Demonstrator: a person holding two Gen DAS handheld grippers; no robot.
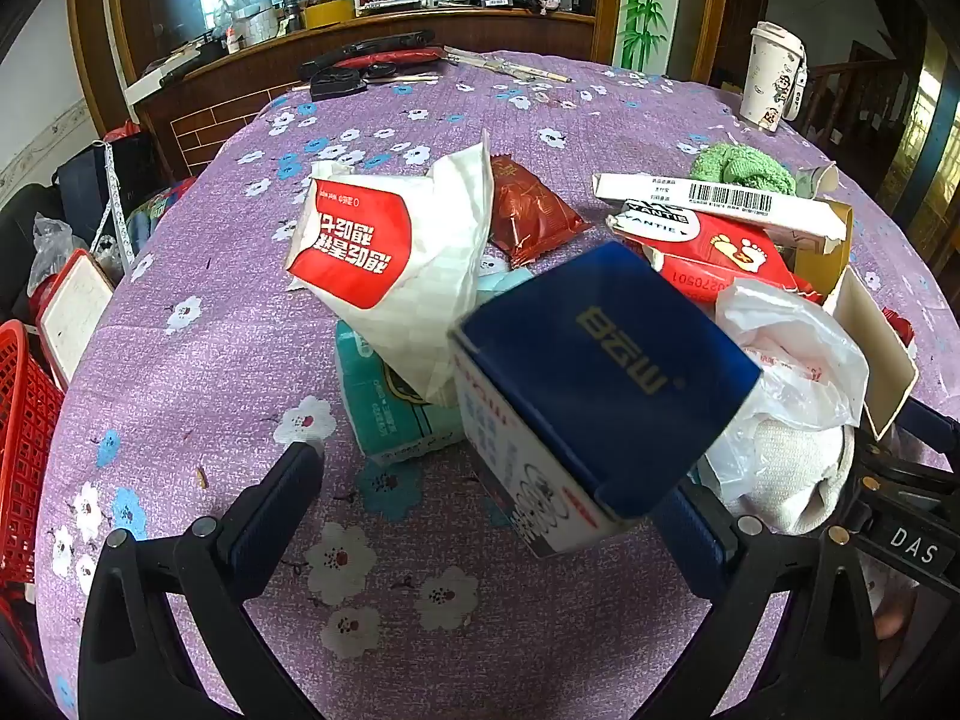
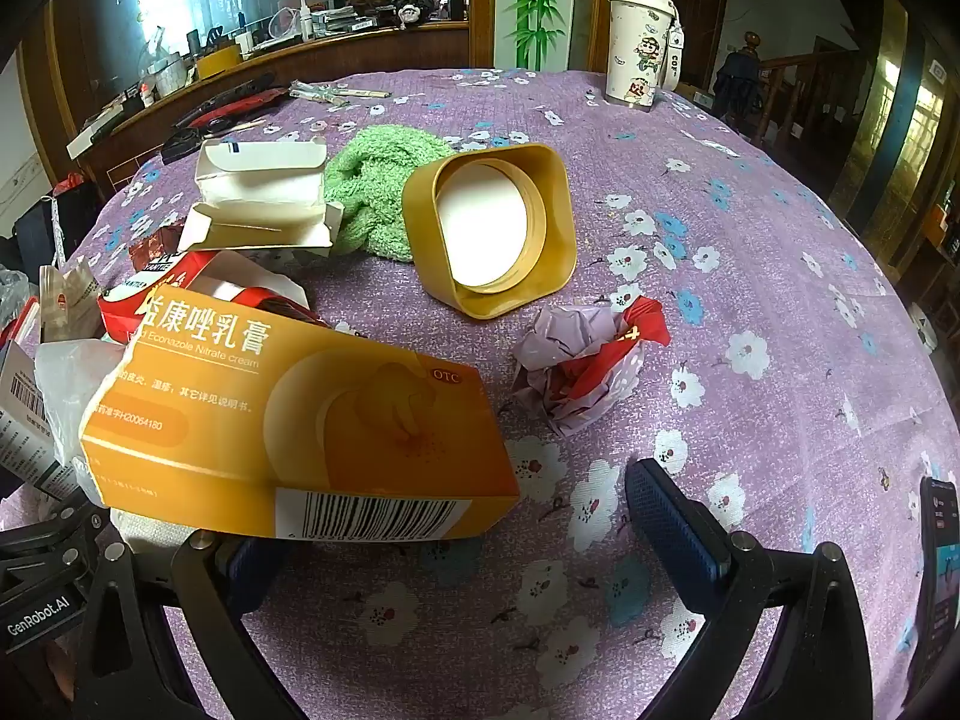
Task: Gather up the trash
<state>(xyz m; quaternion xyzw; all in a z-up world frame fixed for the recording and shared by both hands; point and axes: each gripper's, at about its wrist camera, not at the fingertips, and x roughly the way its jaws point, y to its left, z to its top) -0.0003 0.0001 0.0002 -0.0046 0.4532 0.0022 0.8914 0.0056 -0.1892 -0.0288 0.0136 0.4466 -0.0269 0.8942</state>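
In your left wrist view, the left gripper (image 1: 486, 480) gapes apart; the blue box (image 1: 600, 384) at centre leans on one finger and could topple. In your right wrist view, the right gripper (image 2: 456, 510) is spread too; the orange carton (image 2: 300, 426), lower left, may slip.

Glossy cardboard blue box (image 1: 600, 384); matt cloth tablecloth (image 1: 240, 372).

Cup (image 2: 489, 231) behind crumpled paper (image 2: 591, 363), towel (image 2: 384, 192) seemingly touching cup's left
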